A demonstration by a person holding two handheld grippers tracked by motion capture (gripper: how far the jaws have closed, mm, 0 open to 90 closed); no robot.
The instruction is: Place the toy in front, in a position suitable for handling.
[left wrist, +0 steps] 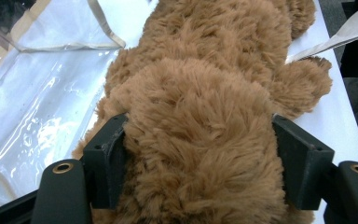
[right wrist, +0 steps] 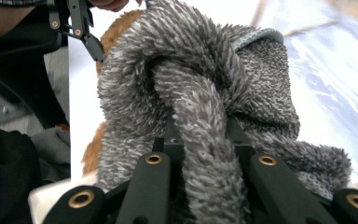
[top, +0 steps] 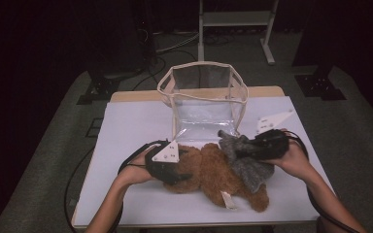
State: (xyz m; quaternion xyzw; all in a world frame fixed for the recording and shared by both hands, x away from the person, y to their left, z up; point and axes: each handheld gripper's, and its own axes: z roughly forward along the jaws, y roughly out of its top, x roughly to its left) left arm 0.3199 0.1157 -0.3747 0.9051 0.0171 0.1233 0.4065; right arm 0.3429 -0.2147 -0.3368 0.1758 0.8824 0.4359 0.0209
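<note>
In the high view, the brown plush toy lies on the white table, just in front of the clear bag that stands open at the far side. The left gripper is at the left end of the plush toy, and the right gripper is at the toy's far right side, holding a grey fuzzy cloth that drapes over the toy.

In the left gripper view, the plush toy sits between the two black jaws, and both pads touch its fur (the fur bulges over them), so the grip looks loose but not released. The clear bag lies left of the toy here.

In the right gripper view, the jaws are pinched tight on a fold of the grey fuzzy cloth. The plush toy shows behind the cloth, to its left.
</note>
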